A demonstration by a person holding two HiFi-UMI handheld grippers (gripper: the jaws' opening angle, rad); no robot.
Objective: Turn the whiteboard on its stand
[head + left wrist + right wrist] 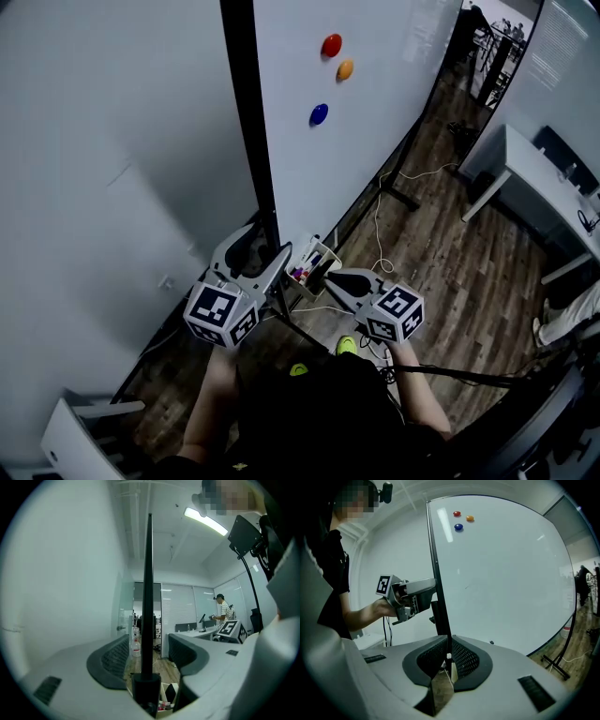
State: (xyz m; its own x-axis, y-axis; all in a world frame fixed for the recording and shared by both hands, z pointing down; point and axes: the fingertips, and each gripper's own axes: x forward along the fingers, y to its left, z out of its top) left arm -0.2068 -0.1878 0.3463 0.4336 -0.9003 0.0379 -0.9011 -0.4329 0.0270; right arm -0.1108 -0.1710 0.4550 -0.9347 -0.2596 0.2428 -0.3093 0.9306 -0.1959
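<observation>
The whiteboard (375,112) stands upright on its stand, with red (331,44), orange (345,68) and blue (319,114) magnets on it. Its black side frame (251,122) runs down to my left gripper (270,242). In the left gripper view, the left gripper (149,641) is open, with the frame (148,597) between the jaws and clear of both pads. My right gripper (330,278) hangs beside the pen tray (314,265), short of the frame. In the right gripper view, the right gripper (450,641) is shut with nothing held, and the left gripper (431,592) shows at the frame (438,588).
A pale wall (112,141) is close on the left. The stand's foot (403,197) and a white cable (380,225) lie on the wood floor. A white desk (544,187) stands at the right. A person (224,609) stands far off in the left gripper view.
</observation>
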